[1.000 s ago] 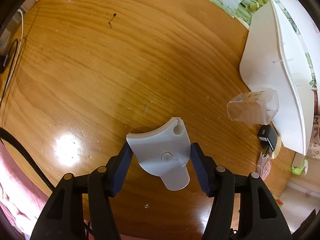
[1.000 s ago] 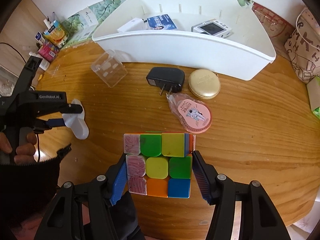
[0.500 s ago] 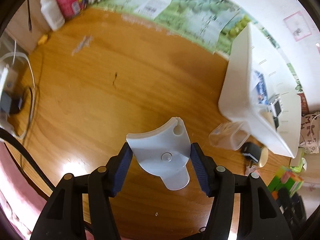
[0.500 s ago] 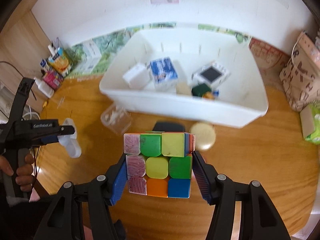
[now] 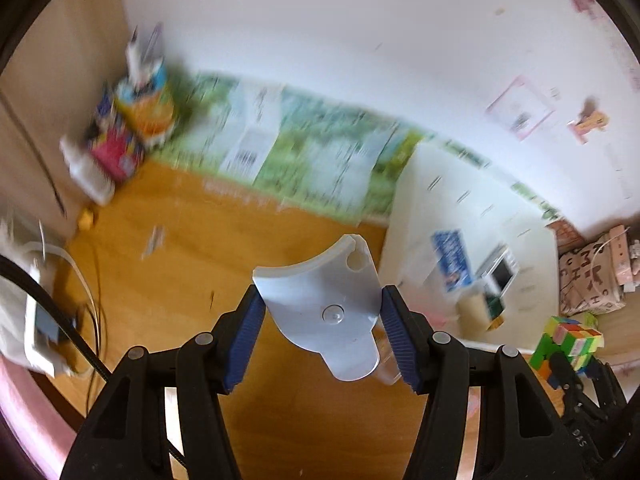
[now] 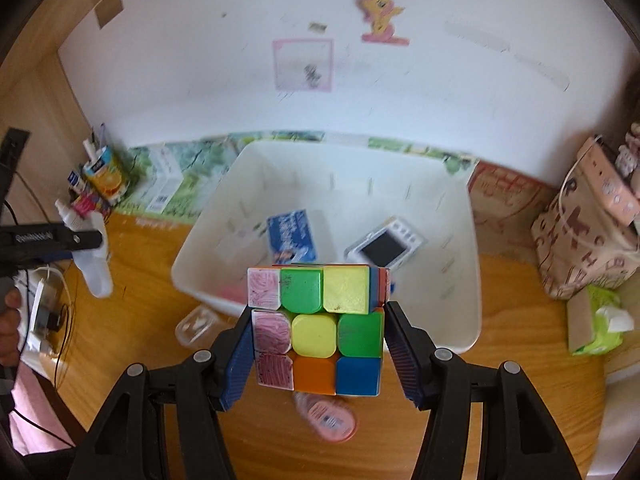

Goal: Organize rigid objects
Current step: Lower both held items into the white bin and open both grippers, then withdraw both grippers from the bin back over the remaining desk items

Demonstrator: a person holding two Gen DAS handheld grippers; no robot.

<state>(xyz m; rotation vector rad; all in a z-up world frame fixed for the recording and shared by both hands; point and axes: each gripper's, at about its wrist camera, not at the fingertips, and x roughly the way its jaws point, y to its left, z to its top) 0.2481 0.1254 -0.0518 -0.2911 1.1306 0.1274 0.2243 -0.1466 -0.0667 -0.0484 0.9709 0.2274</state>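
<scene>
On my far left, in the right camera, I see my left gripper point(image 6: 86, 240) up in the air over the wooden table point(image 6: 520, 320). Its two blue pads are pressed on a flat white plastic piece point(image 5: 324, 304), one pad on each side. The piece has a curved top edge, a small round hole near one corner and a short tab at the bottom. It hangs above the table, not touching it.

Behind it, at the back left, some bright cartons point(image 6: 102, 176) stand by the wall.

A small clear box point(image 6: 196, 326) lies on the table, just beside the near left corner of the big white bin point(image 6: 460, 320). Inside the bin I can see a blue packet point(image 6: 292, 236) and a little white gadget with a dark screen point(image 6: 384, 244).

My right gripper point(image 6: 318, 342) is clamped on a colour cube point(image 6: 320, 328). The pads squeeze its left and right sides. The cube is in the air, in front of the bin's near wall.

Below the cube, a round pink packet point(image 6: 330, 420) lies on the table.

On the far right there is a pink patterned bag point(image 6: 584, 236) and a green tissue pack point(image 6: 600, 328).
</scene>
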